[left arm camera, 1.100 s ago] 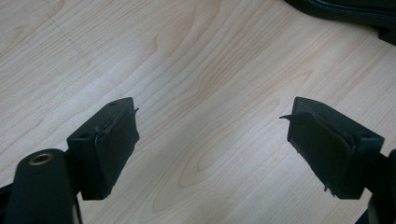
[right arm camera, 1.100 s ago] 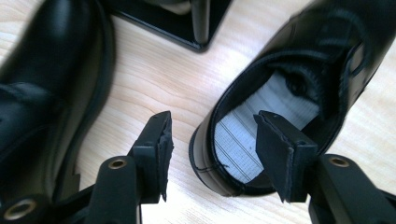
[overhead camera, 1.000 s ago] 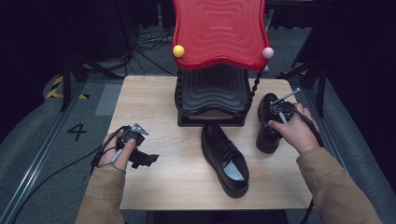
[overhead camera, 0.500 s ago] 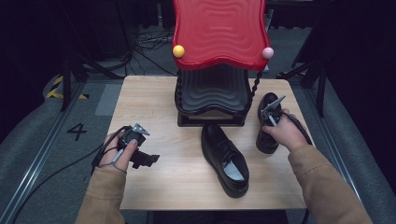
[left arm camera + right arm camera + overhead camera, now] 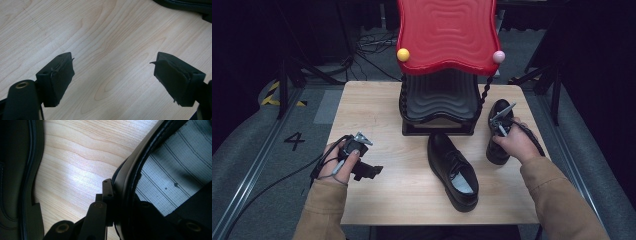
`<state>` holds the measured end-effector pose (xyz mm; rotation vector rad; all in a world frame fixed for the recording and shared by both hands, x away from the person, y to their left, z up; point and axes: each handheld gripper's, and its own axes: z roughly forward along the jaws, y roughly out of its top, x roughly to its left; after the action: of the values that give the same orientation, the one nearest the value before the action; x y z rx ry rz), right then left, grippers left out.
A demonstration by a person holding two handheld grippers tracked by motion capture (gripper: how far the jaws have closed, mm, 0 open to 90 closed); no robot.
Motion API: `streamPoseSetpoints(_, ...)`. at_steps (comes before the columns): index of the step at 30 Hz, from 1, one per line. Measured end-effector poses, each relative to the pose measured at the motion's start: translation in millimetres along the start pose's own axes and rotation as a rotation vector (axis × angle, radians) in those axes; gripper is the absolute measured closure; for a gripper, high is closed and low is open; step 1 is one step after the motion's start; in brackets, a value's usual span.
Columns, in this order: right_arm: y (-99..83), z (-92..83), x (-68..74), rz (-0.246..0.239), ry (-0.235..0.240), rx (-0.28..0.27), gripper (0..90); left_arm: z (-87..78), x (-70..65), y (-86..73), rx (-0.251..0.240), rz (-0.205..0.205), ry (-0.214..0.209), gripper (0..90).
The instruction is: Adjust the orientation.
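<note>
My left gripper [image 5: 373,171] rests low on the wooden table [image 5: 377,110] at its left side, jaws spread wide with only bare wood between them; in the left gripper view the pads [image 5: 58,78] stand well apart and hold nothing. Right of it, near the table's middle, a black dress shoe [image 5: 453,170] lies with its toe towards me and its pale insole showing. Behind it stands a black ribbed stand under a wavy red tray [image 5: 446,35]. Farther right, by the table's right edge, the second black shoe [image 5: 497,150] sits on the wood, and my right gripper [image 5: 501,131] has come down onto it. Its jaws have just been closing, and the right gripper view shows them clamped on the shoe's collar wall [image 5: 125,182], one jaw outside against the leather, the other inside over the striped insole [image 5: 172,170].
</note>
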<state>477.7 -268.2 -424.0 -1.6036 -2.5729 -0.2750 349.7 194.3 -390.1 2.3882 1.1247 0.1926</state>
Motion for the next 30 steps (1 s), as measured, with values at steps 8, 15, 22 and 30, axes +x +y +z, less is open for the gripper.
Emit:
streamPoseSetpoints(8, -5.5, -5.5, 1.0, -0.034, -0.002, -0.051, 85.4, 0.6, 2.3, -1.6, -0.002, -0.017, -0.004, 16.7)
streamPoseSetpoints(15, -23.7, -31.4, 9.8, -0.099, -0.012, -0.088, 84.4, -0.1, 2.4, -1.9, -0.008, -0.015, -0.001, 16.7)
streamPoseSetpoints(22, -49.4, -56.9, 30.4, -0.199, -0.049, -0.109, 84.3, -0.8, 1.3, -1.3, -0.008, -0.013, 0.0, 16.7)
streamPoseSetpoints(30, -72.7, -71.5, 53.7, -0.297, -0.066, -0.1, 84.0, -1.5, 1.5, -1.8, -0.008, -0.018, 0.0, 16.7)
